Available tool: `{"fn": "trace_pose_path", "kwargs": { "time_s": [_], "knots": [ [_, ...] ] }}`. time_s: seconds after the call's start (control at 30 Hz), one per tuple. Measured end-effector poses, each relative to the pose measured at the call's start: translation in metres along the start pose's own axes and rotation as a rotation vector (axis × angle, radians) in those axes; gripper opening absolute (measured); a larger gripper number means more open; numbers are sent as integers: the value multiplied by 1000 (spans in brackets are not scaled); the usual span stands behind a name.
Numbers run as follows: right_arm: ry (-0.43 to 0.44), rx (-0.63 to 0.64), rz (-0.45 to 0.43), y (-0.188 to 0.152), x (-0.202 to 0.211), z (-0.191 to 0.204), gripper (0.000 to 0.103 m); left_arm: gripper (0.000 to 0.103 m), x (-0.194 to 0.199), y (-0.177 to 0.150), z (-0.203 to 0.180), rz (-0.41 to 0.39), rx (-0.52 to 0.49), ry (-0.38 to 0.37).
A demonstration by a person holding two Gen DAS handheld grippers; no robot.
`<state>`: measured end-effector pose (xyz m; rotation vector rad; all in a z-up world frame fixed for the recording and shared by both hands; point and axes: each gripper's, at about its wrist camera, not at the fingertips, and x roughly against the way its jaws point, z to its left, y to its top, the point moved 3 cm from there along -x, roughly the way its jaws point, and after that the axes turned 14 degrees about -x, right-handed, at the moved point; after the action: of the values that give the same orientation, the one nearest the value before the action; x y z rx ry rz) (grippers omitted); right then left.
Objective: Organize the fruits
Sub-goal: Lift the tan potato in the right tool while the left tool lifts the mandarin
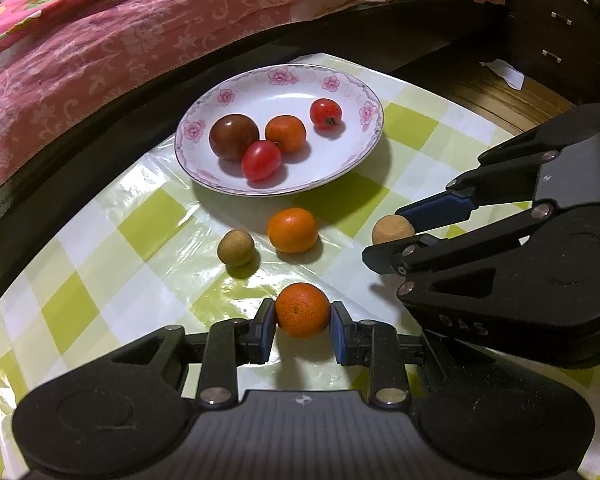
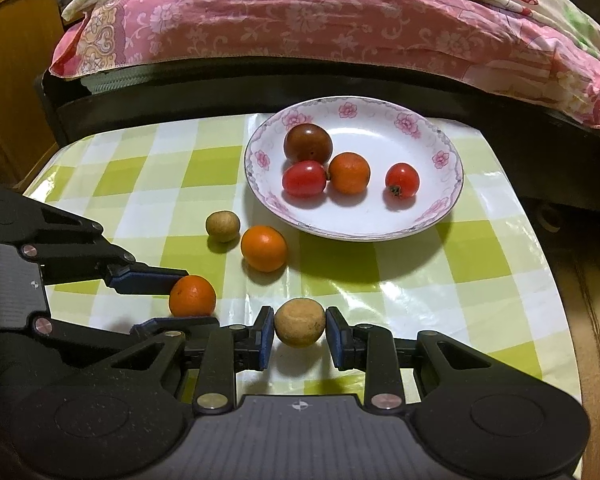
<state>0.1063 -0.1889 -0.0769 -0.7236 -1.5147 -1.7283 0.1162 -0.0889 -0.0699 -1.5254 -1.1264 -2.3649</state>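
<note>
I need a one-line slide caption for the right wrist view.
Right hand-held gripper closes on a tan fruit before a plate holding four fruits.

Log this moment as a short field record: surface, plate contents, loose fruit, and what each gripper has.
surface: green-checked tablecloth
plate: dark tomato, two red tomatoes, one orange
loose fruit: second orange, brown round fruit, apart from each other
left gripper: pads around a third orange
right gripper: pads around a tan round fruit
off the table or not: cannot tell
</note>
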Motion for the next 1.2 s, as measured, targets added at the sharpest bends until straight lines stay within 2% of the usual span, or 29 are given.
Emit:
{"fn": "trace_pose_path", "kwargs": {
  "time_s": [0.4, 1.2],
  "knots": [
    [-36, -14, -28, 7, 3, -7, 24, 37, 3, 3, 10, -13, 19, 26],
    [-19, -11, -63, 11, 14, 2, 24, 37, 11, 14, 22, -48, 42, 69]
  ]
}}
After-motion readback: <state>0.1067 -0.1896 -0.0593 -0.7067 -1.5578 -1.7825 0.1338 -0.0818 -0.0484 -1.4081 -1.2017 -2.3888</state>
